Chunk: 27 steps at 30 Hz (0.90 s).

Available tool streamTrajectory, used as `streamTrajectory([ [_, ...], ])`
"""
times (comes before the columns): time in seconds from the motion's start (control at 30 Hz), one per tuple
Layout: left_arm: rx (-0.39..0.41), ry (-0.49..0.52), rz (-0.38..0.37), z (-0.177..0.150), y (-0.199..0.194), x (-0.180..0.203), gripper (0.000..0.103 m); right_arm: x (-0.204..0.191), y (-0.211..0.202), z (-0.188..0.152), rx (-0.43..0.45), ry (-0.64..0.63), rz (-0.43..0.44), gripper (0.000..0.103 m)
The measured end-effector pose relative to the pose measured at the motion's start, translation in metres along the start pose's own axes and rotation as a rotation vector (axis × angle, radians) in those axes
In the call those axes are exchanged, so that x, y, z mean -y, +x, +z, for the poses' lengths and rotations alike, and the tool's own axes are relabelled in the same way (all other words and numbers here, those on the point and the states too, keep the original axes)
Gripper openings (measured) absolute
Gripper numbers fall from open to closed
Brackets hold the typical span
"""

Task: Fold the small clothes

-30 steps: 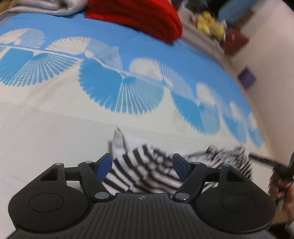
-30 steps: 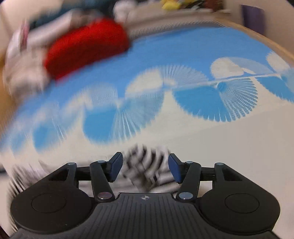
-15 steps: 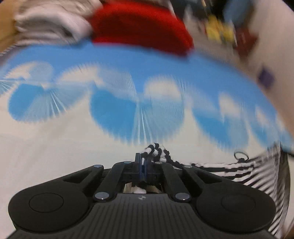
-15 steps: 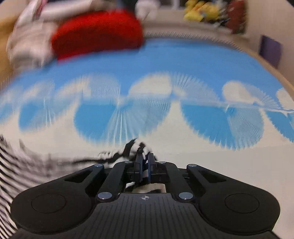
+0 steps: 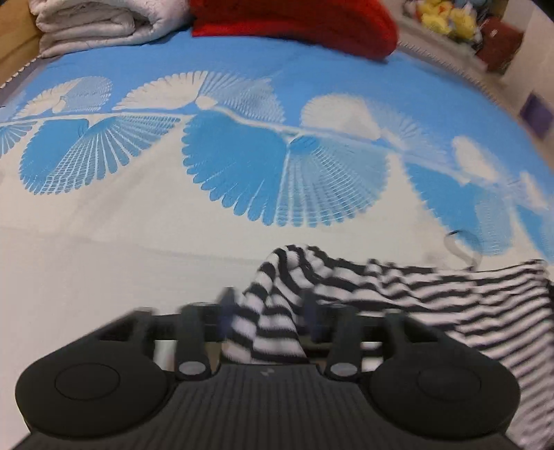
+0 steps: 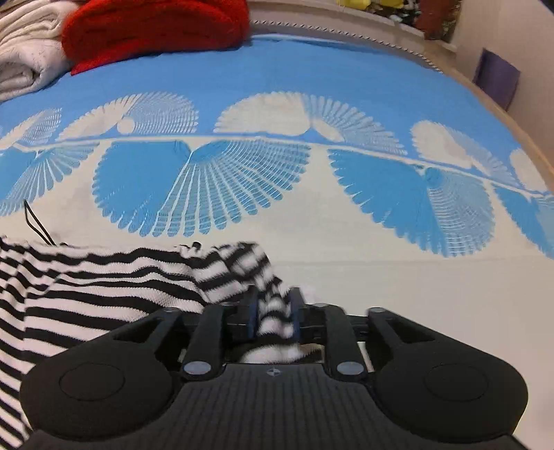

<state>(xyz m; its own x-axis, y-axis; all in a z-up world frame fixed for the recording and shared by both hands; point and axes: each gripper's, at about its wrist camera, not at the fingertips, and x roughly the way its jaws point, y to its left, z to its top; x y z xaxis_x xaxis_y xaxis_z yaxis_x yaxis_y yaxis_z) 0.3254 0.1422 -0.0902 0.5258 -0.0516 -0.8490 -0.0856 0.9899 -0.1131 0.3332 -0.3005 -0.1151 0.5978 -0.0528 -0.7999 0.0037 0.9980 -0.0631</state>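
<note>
A black-and-white striped garment [image 5: 398, 287] lies on the bed and stretches between both grippers. In the left wrist view my left gripper [image 5: 268, 311] has its fingers apart, blurred by motion, with a bunched corner of the garment lying loose between them. In the right wrist view the garment [image 6: 104, 284] spreads to the left, and my right gripper [image 6: 273, 316] has its fingers slightly apart around another striped corner; the cloth still sits between the pads.
The bed sheet [image 5: 242, 166] is blue and white with fan patterns. A red blanket [image 5: 294, 24] and a folded white blanket [image 5: 93, 24] lie at the far edge. A thin black loop [image 5: 462, 245] lies by the garment. Plush toys [image 5: 446, 17] sit beyond the bed.
Both grippers closed on garment corners half a second ago and have since opened, the left one wide, the right one slightly. The garment now lies spread between them on the sheet.
</note>
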Motion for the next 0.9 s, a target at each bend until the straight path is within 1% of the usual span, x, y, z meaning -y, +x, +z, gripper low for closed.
streamTrajectory([
  [0.07,0.014,-0.02,-0.017,0.001,-0.029,-0.01,0.052,0.013,-0.021,0.002,0.01,0.05,0.038,0.031],
  [0.1,0.019,-0.045,-0.03,0.001,-0.045,-0.016,0.052,0.021,-0.036,0.003,0.02,0.08,0.058,0.035],
  [0.13,0.019,-0.07,-0.064,0.0,-0.063,-0.024,0.052,0.029,-0.049,0.002,0.032,0.106,0.07,0.042],
  [0.17,0.015,-0.079,-0.102,-0.002,-0.078,-0.029,0.052,0.038,-0.066,0.0,0.044,0.135,0.086,0.046],
  [0.2,0.01,-0.079,-0.134,-0.008,-0.093,-0.033,0.052,0.045,-0.078,-0.001,0.047,0.152,0.103,0.05],
  [0.23,0.004,-0.076,-0.16,-0.017,-0.106,-0.038,0.052,0.051,-0.091,-0.006,0.047,0.162,0.127,0.051],
  [0.3,-0.028,-0.088,-0.181,-0.038,-0.117,-0.048,0.052,0.063,-0.112,-0.023,0.032,0.171,0.167,0.053],
  [0.37,-0.094,-0.115,-0.169,-0.063,-0.11,-0.056,0.052,0.075,-0.118,-0.046,-0.006,0.197,0.191,0.054],
  [0.43,-0.185,-0.17,-0.167,-0.087,-0.089,-0.063,0.052,0.084,-0.113,-0.072,-0.071,0.236,0.201,0.054],
  [0.47,-0.272,-0.193,-0.171,-0.099,-0.073,-0.065,0.051,0.088,-0.107,-0.084,-0.122,0.26,0.202,0.053],
  [0.5,-0.354,-0.199,-0.151,-0.107,-0.062,-0.064,0.049,0.092,-0.101,-0.092,-0.189,0.278,0.208,0.053],
  [0.53,-0.383,-0.185,-0.129,-0.111,-0.056,-0.062,0.049,0.095,-0.098,-0.097,-0.219,0.289,0.216,0.053],
  [0.57,-0.373,-0.153,-0.114,-0.111,-0.055,-0.059,0.049,0.096,-0.098,-0.101,-0.224,0.288,0.218,0.053],
  [0.6,-0.365,-0.131,-0.114,-0.111,-0.054,-0.056,0.049,0.095,-0.098,-0.103,-0.226,0.274,0.214,0.053],
  [0.7,-0.373,-0.136,-0.149,-0.111,-0.051,-0.054,0.049,0.086,-0.09,-0.113,-0.284,0.224,0.21,0.053],
  [0.73,-0.375,-0.135,-0.149,-0.112,-0.05,-0.052,0.049,0.083,-0.088,-0.117,-0.301,0.205,0.21,0.053],
  [0.77,-0.374,-0.13,-0.146,-0.113,-0.047,-0.054,0.044,0.081,-0.087,-0.118,-0.31,0.184,0.207,0.053],
  [0.8,-0.374,-0.123,-0.154,-0.113,-0.045,-0.055,0.031,0.08,-0.086,-0.119,-0.31,0.172,0.202,0.053],
  [0.83,-0.373,-0.115,-0.167,-0.113,-0.044,-0.053,0.022,0.08,-0.086,-0.118,-0.31,0.174,0.206,0.05],
  [0.87,-0.362,-0.097,-0.171,-0.112,-0.044,-0.051,0.001,0.082,-0.086,-0.117,-0.31,0.187,0.216,0.045],
  [0.9,-0.344,-0.077,-0.168,-0.111,-0.045,-0.05,0.001,0.085,-0.086,-0.117,-0.307,0.204,0.229,0.024],
])
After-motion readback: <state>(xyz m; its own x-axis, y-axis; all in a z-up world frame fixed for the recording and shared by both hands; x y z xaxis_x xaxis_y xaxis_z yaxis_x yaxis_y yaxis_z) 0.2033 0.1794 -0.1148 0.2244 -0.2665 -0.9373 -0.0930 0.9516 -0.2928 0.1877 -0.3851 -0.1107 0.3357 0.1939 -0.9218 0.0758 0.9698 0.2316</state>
